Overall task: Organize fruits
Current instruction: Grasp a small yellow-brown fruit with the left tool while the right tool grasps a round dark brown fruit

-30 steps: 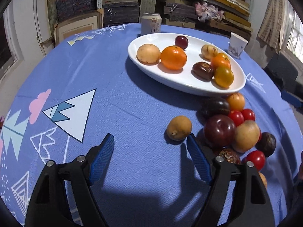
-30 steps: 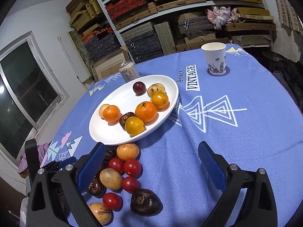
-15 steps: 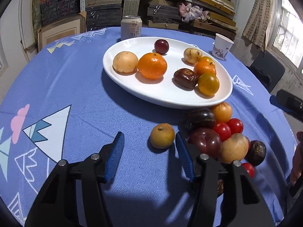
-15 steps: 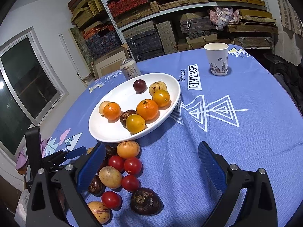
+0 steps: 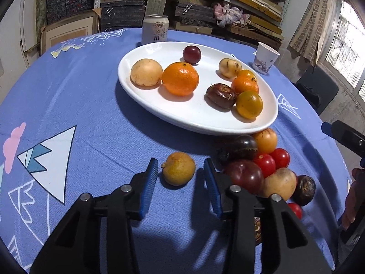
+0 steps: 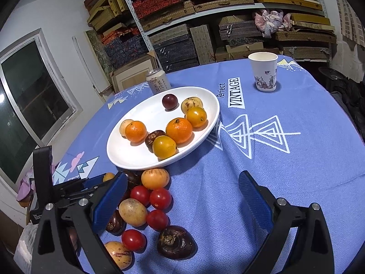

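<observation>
Blue patterned tablecloth (image 6: 285, 182); box-stacked shelves (image 6: 205, 6) behind, perhaps storage.

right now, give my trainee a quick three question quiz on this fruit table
1. True or false: the left gripper already presses on the yellow fruit.
2. How many fruits lie on the white plate? A) five B) seven C) nine
3. Fill in: the paper cup stands on the ____ tablecloth.

Key:
1. False. Its jaws are closing with the fruit between them, but gaps show on both sides.
2. B
3. Blue

The right gripper is open, with nothing between its jaws.
</observation>
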A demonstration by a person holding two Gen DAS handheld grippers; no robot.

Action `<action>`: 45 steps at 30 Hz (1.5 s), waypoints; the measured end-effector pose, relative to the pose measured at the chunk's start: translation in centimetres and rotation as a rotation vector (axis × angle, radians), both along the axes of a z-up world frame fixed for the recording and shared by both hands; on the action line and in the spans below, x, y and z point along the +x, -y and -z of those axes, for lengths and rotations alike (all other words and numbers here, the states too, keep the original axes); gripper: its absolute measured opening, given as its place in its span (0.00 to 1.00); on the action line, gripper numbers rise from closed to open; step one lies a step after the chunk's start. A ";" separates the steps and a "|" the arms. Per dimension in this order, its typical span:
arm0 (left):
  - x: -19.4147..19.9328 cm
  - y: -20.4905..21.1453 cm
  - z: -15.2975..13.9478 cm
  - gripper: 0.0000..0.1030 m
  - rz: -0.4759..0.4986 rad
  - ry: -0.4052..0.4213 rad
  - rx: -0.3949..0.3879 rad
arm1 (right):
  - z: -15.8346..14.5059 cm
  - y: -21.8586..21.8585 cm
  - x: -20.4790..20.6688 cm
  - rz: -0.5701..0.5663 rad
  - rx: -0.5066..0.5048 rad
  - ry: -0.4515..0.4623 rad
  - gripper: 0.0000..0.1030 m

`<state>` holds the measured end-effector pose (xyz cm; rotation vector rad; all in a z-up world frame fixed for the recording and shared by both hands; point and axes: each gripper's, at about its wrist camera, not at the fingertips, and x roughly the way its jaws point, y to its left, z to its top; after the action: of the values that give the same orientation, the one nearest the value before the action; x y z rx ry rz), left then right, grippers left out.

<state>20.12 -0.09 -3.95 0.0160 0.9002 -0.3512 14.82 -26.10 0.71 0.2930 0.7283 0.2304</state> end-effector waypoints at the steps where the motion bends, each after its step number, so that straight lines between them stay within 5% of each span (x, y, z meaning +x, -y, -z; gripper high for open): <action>1: 0.0 0.1 0.0 0.39 0.003 0.003 0.007 | 0.0 -0.1 0.0 0.000 -0.003 0.000 0.96; 10: -0.7 -0.6 -0.1 0.27 -0.012 -0.004 0.013 | 0.2 -0.3 -0.1 -0.016 -0.016 -0.009 0.96; 18: -1.5 -1.8 -0.5 0.27 -0.067 0.018 0.011 | 2.6 -4.0 -3.3 -0.105 -0.242 -0.043 0.95; 25: -1.7 -1.6 -0.6 0.27 -0.056 0.024 0.022 | 3.9 -4.0 -3.7 -0.088 -0.325 -0.077 0.76; 31: -1.8 -1.3 -0.4 0.27 -0.044 0.019 0.035 | 4.5 -5.6 -3.9 -0.140 -0.393 -0.078 0.72; 37: -1.9 -1.2 -0.3 0.27 -0.041 0.013 0.042 | 4.9 -5.4 -3.6 -0.151 -0.361 -0.104 0.46; 45: -2.0 -1.0 -0.4 0.27 -0.033 0.024 0.051 | 3.4 -4.5 -4.1 -0.115 -0.319 -0.031 0.45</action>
<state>18.08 0.89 -3.60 0.0524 0.8849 -0.2967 10.71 -21.64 -2.65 -0.0486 0.8012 0.2154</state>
